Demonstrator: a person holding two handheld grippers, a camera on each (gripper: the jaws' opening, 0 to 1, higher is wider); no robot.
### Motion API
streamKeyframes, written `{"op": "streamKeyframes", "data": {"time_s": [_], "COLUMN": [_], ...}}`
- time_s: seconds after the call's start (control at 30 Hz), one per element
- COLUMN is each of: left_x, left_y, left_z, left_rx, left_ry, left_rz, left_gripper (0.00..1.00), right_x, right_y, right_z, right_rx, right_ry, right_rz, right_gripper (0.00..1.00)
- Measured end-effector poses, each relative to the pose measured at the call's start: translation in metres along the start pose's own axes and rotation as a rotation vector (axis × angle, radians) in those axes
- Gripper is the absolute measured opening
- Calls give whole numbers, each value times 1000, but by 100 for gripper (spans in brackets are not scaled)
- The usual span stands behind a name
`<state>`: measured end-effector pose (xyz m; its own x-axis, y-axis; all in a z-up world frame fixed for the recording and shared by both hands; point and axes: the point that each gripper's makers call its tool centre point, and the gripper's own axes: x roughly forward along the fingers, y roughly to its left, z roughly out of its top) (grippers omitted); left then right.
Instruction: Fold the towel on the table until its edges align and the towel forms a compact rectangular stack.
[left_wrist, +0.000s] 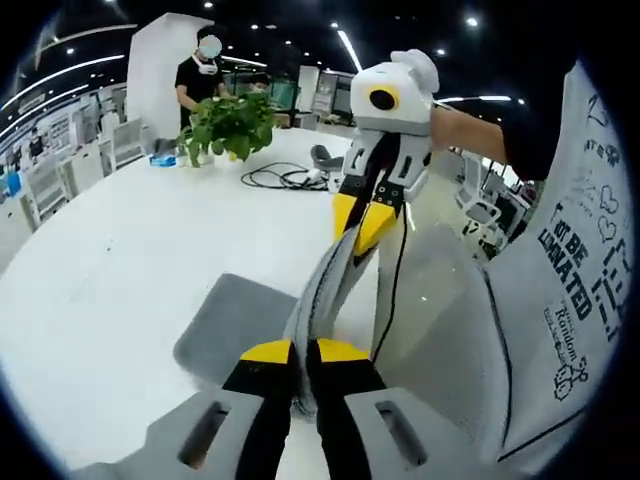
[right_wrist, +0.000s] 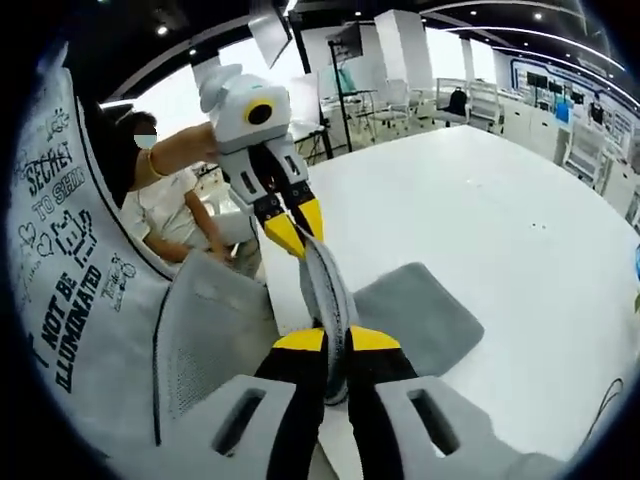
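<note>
Two yellow-tipped grippers, left gripper (left_wrist: 303, 352) and right gripper (right_wrist: 336, 340), each clamp one end of a soft grey rectangular towel (left_wrist: 232, 322), stretched between them while its lower part drapes on the white table (left_wrist: 120, 250). Uneven tension could likely misalign edges.

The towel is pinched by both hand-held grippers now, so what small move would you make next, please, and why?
Probably carry both hand-held grippers, left and right, forward over the table together: each is shut on an edge of the grey towel, which hangs lifted while its other part lies flat.
</note>
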<state>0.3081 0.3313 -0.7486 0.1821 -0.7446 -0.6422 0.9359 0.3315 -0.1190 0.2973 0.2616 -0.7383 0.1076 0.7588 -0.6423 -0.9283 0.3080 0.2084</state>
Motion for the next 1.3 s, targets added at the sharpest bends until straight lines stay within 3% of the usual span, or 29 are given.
{"op": "streamKeyframes", "data": {"time_s": [0.13,0.47,0.83,1.3], "left_x": [5,15,47,99], "left_y": [13,56,92,130], "left_z": [1,6,2,-38], "left_rx": [20,-26,-67,-163], "left_ry": [19,-8,2,64], "left_rz": [-5,0,26,56], "left_gripper": [7,7,7,7], "right_x": [6,17,31,73], "right_y": [-16,-57,-97,-141], "right_z": [3,14,0,-32], "right_rx": [-45,50,121,178], "right_ry": [33,-11,-18,23], "right_rz": [-7,10,-22,-41], "right_gripper": [5,5,5,5]}}
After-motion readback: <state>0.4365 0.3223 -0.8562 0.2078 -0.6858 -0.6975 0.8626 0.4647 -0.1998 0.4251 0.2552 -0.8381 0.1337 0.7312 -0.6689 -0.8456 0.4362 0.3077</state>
